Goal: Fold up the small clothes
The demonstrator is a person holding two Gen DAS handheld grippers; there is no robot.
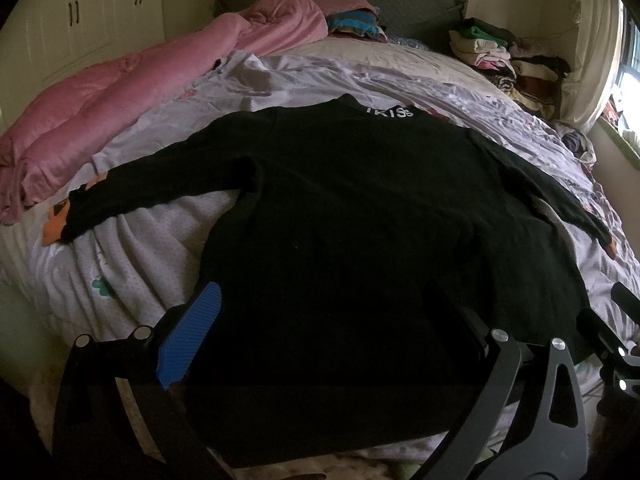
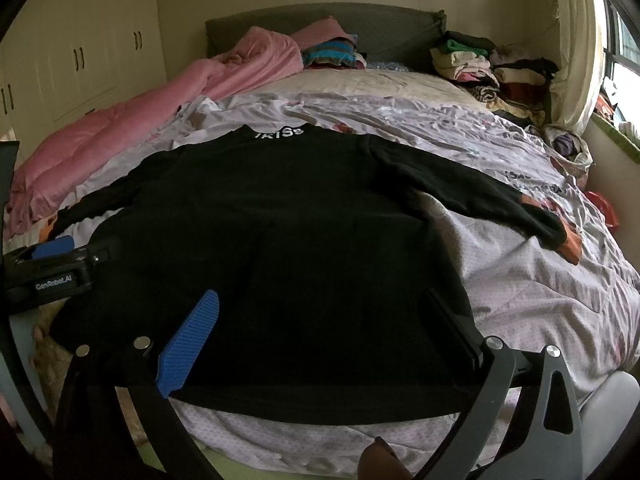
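shirt: black long-sleeve top [image 2: 280,220], spread flat on the bed [image 2: 540,300], both sleeves out, hem nearest the cameras
left gripper [image 1: 320,328]: jaws wide apart, nothing in them, hovering over the hem
right gripper [image 2: 324,328]: same deal, gaping and empty
feel: looks soft, light, floppy, probably drapes and bunches
where to grab: I'd pinch a sleeve cuff or hem corner, thin edge

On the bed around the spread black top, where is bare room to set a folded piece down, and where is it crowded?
Free: the pale quilt right of the black top, below its right sleeve; also the beige strip between collar and headboard. Crowded: the pink duvet along the left, and the clothes piles at the far right corner.
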